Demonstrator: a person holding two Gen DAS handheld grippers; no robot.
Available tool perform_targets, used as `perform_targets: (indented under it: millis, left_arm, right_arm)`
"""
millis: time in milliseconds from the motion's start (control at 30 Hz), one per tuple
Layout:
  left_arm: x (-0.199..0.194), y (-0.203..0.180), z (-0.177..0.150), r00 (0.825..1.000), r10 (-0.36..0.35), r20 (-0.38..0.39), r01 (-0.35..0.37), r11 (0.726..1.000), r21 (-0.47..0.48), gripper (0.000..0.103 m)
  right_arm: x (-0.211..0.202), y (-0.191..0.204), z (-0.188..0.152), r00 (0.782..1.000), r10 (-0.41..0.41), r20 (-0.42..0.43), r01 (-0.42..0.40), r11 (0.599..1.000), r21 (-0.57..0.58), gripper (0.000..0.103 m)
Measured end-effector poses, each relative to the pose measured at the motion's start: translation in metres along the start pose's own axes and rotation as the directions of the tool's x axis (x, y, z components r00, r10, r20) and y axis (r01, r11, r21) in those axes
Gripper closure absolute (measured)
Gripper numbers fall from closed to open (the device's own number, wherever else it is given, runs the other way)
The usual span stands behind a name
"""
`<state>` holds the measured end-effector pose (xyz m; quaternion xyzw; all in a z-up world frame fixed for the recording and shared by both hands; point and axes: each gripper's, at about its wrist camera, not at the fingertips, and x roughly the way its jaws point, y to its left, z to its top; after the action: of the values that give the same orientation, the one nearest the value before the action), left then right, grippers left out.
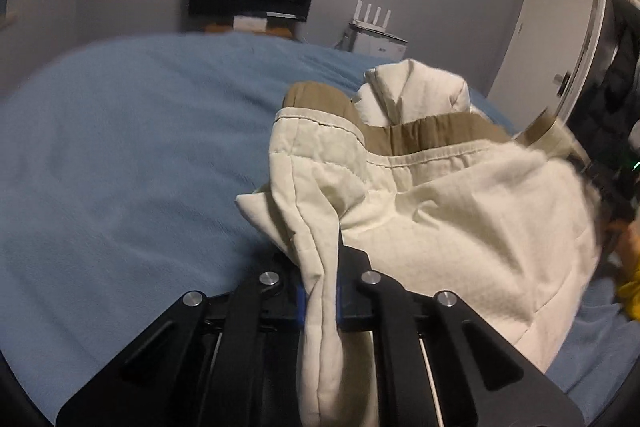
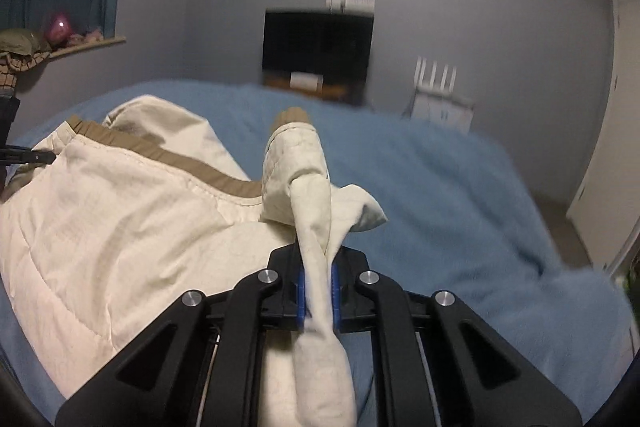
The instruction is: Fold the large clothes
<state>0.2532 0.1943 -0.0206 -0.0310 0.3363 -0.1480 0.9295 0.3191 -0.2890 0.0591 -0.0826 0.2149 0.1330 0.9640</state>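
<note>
Both claws, left claw (image 1: 320,291) and right claw (image 2: 318,291), are clamping bunched edges of the cream quilted jacket (image 1: 440,211), likely lifting it off the blue fleece bed (image 1: 120,147) for spreading out.

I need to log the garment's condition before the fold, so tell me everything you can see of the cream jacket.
The cream jacket is a padded, quilted garment of matte cotton-like cloth with stitched seams and a tan lining along its open edge. It lies crumpled and bunched on the blue blanket, partly lifted. The left hand-held gripper is shut on one pinched fold, and the right hand-held gripper is shut on another. A cuff with tan inside sticks up beyond the right one.
</note>
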Motion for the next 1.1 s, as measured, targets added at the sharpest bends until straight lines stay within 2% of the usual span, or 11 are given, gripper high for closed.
perform_targets:
  millis: [100,167,333,533,633,667,733,800,833,900,1100]
  left_arm:
    - [0.005,0.01,0.024,0.999,0.041,0.02,-0.041,0.999,-0.007,0.093]
    - [0.014,0.02,0.034,0.998,0.064,0.01,-0.064,0.998,-0.029,0.093]
    - [0.069,0.037,0.038,0.982,0.15,-0.113,-0.155,0.987,-0.041,0.091]
    - [0.109,0.049,0.03,0.964,0.193,-0.182,-0.203,0.978,-0.043,0.082]
    - [0.105,0.048,0.03,0.966,0.19,-0.173,-0.202,0.978,-0.056,0.081]
    - [0.1,0.047,0.028,0.965,0.199,-0.169,-0.211,0.976,-0.056,0.075]
    - [0.079,0.045,0.022,0.967,0.212,-0.142,-0.223,0.973,-0.065,0.062]
    - [0.056,0.024,0.019,0.974,0.207,-0.094,-0.213,0.975,-0.059,0.034]
    - [0.048,0.016,0.015,0.973,0.219,-0.074,-0.223,0.974,-0.049,0.027]
    - [0.027,-0.013,0.001,0.973,0.225,-0.049,-0.226,0.974,-0.02,0.02]
    - [0.014,-0.11,-0.047,0.981,0.161,-0.112,-0.158,0.987,0.037,0.008]
  right_arm:
    - [0.017,-0.003,0.018,0.999,0.0,0.042,-0.002,0.999,0.042,0.097]
    - [0.046,-0.011,0.024,1.0,0.019,0.017,-0.021,0.993,0.119,0.097]
    - [0.13,-0.045,0.013,0.989,0.033,-0.146,0.017,0.944,0.328,0.097]
    - [0.187,-0.056,-0.014,0.955,0.018,-0.295,0.088,0.935,0.343,0.095]
    - [0.191,-0.055,-0.021,0.947,0.019,-0.322,0.097,0.936,0.338,0.09]
    - [0.191,-0.057,-0.019,0.945,0.014,-0.327,0.104,0.934,0.341,0.085]
    - [0.185,-0.054,-0.01,0.94,-0.027,-0.339,0.14,0.939,0.315,0.072]
    - [0.168,-0.044,-0.004,0.945,-0.064,-0.32,0.149,0.957,0.248,0.04]
    - [0.154,-0.035,-0.002,0.952,-0.072,-0.296,0.139,0.968,0.211,0.035]
    - [0.129,-0.014,-0.003,0.961,-0.02,-0.275,0.068,0.984,0.165,0.032]
    - [0.076,0.061,-0.03,0.937,0.129,-0.324,-0.1,0.99,0.104,0.026]
